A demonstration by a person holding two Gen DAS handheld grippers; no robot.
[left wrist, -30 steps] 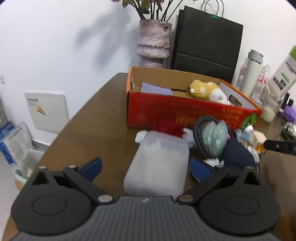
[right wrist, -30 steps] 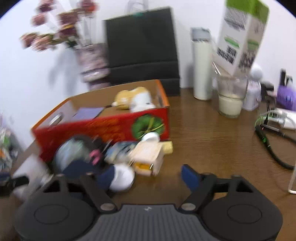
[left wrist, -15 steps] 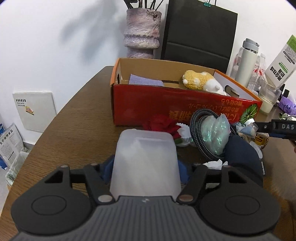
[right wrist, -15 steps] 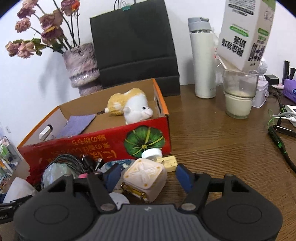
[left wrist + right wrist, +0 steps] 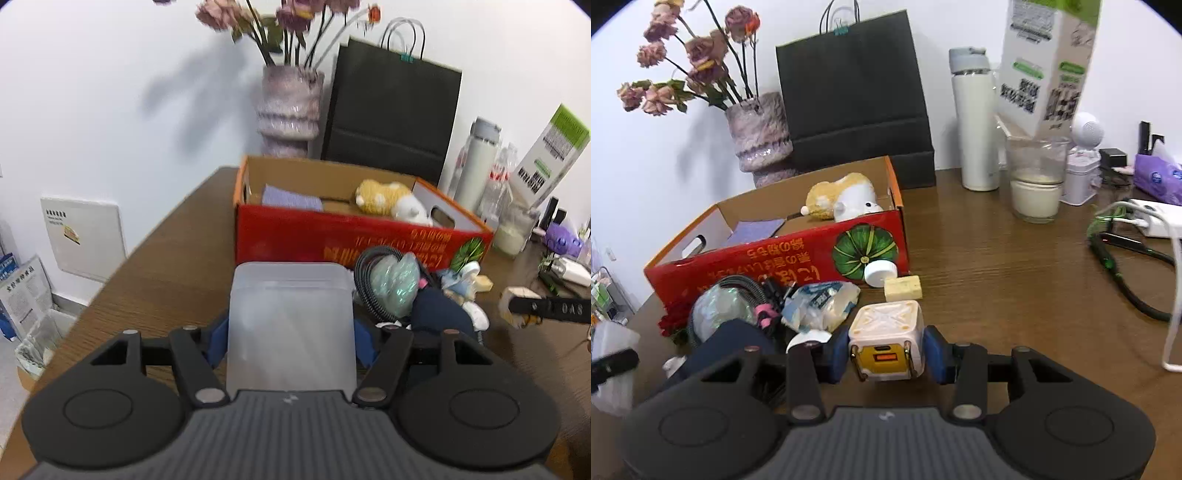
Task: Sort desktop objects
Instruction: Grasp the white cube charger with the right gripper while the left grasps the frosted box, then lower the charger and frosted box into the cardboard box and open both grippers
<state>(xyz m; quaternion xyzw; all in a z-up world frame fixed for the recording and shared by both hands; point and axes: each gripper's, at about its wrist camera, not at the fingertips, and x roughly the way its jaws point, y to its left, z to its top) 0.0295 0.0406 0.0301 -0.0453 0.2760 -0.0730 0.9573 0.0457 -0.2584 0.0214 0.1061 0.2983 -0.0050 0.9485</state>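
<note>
My left gripper (image 5: 291, 341) is shut on a frosted translucent plastic box (image 5: 291, 317) and holds it up in front of the red cardboard box (image 5: 332, 236). My right gripper (image 5: 885, 355) is shut on a white and yellow cube charger (image 5: 886, 339), held above the table; the cube also shows in the left wrist view (image 5: 517, 299). The red cardboard box (image 5: 798, 251) holds a plush toy (image 5: 842, 199) and a purple cloth (image 5: 753, 230). A pile of a coiled cable (image 5: 746, 288), a dark pouch (image 5: 731, 339) and a wrapped packet (image 5: 820, 302) lies before it.
A vase of dried roses (image 5: 759, 136), a black paper bag (image 5: 853, 96), a white bottle (image 5: 973, 122), a glass of milk (image 5: 1036, 181) under a carton (image 5: 1049, 62) stand at the back. Cables (image 5: 1123, 266) lie at right. A white cap (image 5: 881, 273) and yellow eraser (image 5: 903, 288) lie near the box.
Both grippers closed: the left on the plastic box, the right on the cube charger. Both have since lifted their objects off the table.
</note>
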